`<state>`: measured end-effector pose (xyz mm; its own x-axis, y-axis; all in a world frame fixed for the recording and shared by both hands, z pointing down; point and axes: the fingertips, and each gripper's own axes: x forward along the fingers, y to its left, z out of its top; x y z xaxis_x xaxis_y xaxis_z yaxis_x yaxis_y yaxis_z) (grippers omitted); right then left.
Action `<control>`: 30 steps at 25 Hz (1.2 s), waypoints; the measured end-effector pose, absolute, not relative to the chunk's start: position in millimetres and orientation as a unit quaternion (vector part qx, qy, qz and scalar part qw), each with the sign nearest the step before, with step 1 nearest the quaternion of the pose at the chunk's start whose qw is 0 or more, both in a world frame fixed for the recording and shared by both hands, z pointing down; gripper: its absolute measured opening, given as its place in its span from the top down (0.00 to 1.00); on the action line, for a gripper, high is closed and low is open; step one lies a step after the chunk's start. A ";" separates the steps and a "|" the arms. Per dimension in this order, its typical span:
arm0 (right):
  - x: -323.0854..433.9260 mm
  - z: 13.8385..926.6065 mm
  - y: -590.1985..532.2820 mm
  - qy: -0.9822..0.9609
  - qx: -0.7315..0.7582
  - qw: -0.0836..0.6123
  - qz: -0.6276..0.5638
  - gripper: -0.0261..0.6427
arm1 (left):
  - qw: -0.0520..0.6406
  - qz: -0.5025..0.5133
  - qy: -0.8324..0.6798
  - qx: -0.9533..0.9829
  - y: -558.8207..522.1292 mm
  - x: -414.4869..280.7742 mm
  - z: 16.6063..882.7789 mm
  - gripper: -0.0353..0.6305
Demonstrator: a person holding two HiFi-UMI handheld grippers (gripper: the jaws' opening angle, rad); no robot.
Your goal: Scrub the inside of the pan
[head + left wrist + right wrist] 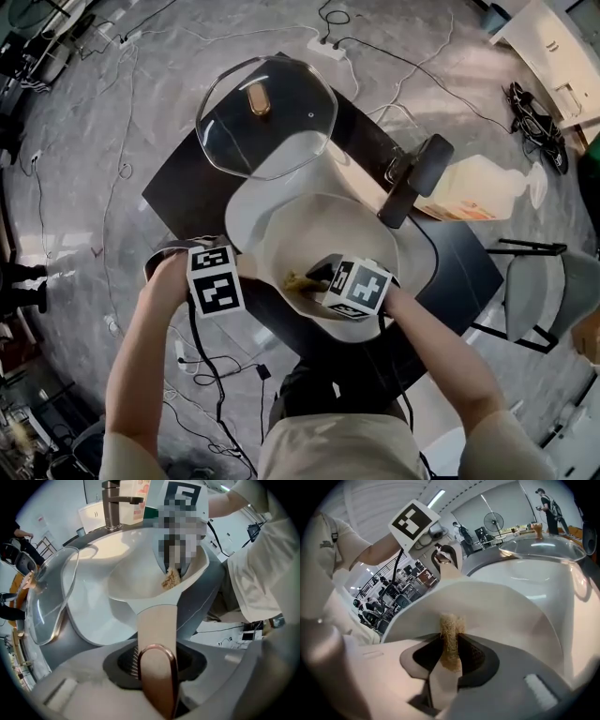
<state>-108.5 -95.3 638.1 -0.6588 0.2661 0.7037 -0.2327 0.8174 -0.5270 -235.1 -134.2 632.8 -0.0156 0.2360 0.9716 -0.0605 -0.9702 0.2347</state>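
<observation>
Left tongs (157,670) clamped on the one pan handle (157,627), right tongs (450,651) clamped on one loofah scrubber (451,629) inside the one white pan (281,220), pan sitting in one sink (246,202), one glass lid (267,112) over sink's far edge, one faucet (414,180), one bottle (473,187) beside it, dark counter (186,183).
</observation>
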 end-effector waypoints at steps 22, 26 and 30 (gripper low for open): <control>-72.1 739.4 -205.7 -0.830 0.143 0.503 0.191 0.81 | 0.130 0.720 0.070 0.678 -128.6 -236.6 636.3 0.78; -40.3 744.8 -210.2 -0.796 0.168 0.556 0.172 0.81 | 0.131 0.721 0.070 0.677 -129.2 -236.3 635.8 0.78; -13.7 747.6 -196.5 -0.752 0.141 0.624 0.160 0.81 | 0.130 0.722 0.067 0.676 -129.2 -235.9 636.4 0.78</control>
